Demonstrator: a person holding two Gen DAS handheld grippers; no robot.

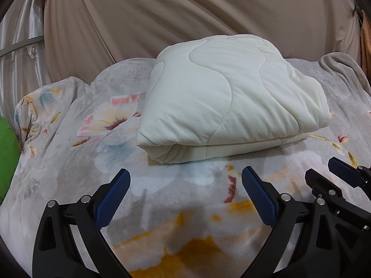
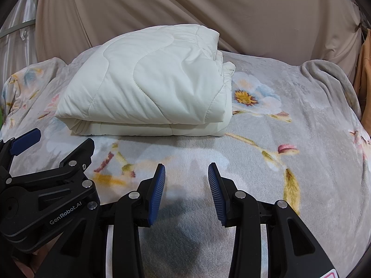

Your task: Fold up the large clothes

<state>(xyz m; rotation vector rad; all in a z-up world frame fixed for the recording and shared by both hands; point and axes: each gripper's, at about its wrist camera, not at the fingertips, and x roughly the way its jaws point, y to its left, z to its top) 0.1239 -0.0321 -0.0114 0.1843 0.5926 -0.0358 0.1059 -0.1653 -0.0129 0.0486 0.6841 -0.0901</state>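
A cream quilted blanket (image 1: 222, 102) lies folded into a thick rectangular bundle on a grey floral fleece bedcover (image 1: 162, 199); it also shows in the right wrist view (image 2: 148, 88), left of centre. My left gripper (image 1: 185, 178) is open and empty, held low just in front of the bundle's near fold. My right gripper (image 2: 186, 173) is open and empty, in front of the bundle's right half, apart from it. The right gripper shows at the right edge of the left view (image 1: 324, 173), the left gripper at the left edge of the right view (image 2: 60, 148).
A beige draped curtain (image 1: 185, 18) hangs behind the bed. A green cushion (image 1: 7, 153) sits at the far left. The bedcover bunches into folds at the back right (image 2: 329, 78). An orange cloth (image 2: 365, 81) hangs at the right edge.
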